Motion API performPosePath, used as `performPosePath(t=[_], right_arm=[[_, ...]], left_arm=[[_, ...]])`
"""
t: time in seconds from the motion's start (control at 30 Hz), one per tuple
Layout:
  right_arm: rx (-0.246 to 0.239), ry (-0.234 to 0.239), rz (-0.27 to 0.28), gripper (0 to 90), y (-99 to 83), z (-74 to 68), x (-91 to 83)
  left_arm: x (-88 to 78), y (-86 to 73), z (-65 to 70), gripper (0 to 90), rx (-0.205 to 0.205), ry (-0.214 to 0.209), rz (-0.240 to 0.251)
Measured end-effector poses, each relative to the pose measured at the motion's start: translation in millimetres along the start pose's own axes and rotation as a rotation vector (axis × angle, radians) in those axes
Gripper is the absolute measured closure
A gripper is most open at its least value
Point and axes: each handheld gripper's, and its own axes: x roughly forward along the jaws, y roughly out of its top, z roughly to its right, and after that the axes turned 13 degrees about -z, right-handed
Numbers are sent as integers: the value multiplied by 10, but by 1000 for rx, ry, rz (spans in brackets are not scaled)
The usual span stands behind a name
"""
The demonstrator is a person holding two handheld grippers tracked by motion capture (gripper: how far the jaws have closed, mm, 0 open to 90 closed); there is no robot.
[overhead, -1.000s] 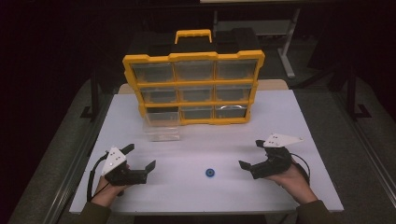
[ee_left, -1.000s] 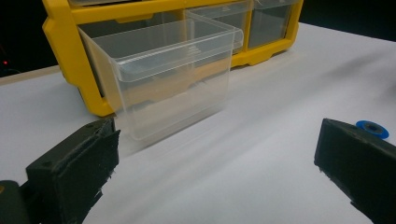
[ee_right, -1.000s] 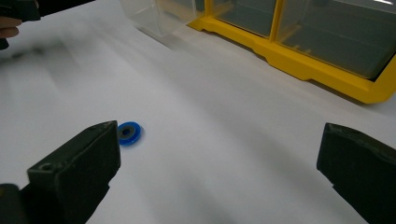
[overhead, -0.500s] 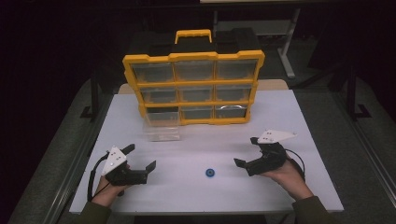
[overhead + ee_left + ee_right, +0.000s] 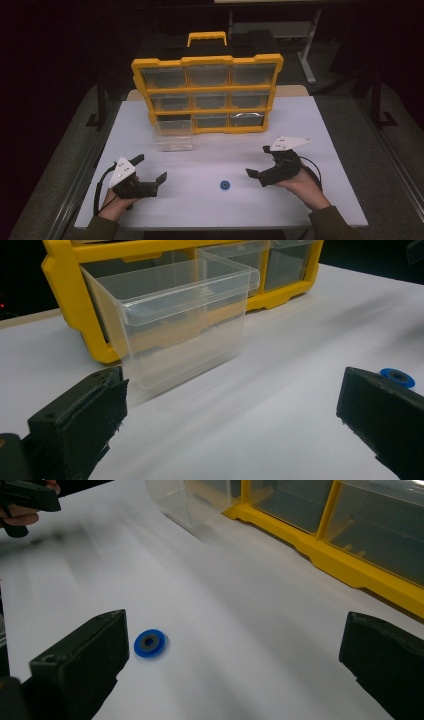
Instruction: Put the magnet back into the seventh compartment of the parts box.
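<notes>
the small blue plastic ring with a dark centre (image 5: 225,184) is lying flat on the white table (image 5: 210,165), near the front edge and about midway between the two grippers; in the right gripper view it (image 5: 150,643) is sitting just beside the left-hand jaw, not touching it.

the right gripper (image 5: 261,164) is being held low over the table at the near right, the person's right hand (image 5: 305,185) cupping it from below and behind, its grey three-cornered plate uppermost and its jaws standing wide apart, pointing left toward the ring with nothing between them. compared with a second ago it is sitting farther left and a little farther from the person, nearer the ring.

the left gripper (image 5: 150,172) is resting at the near left in the person's left hand (image 5: 117,205), jaws also spread wide and empty, pointing right; it is lying where it lay a second ago.

farther off, the clear plastic drawer (image 5: 172,140) is standing upright on the table, pulled out in front of the lower left bay of the yellow organiser case with clear drawers and a yellow handle (image 5: 207,95), which is standing upright at the far middle of the table. the left gripper view is looking straight at this drawer (image 5: 180,320) and it looks empty. no writing can be read on any of it.
</notes>
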Motion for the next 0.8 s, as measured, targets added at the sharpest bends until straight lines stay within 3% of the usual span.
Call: performPosePath(t=[0.8], right_arm=[[-54,37,-28,0,286,-69,244]], left_arm=[[10,0,12,0,4,-2,-3]])
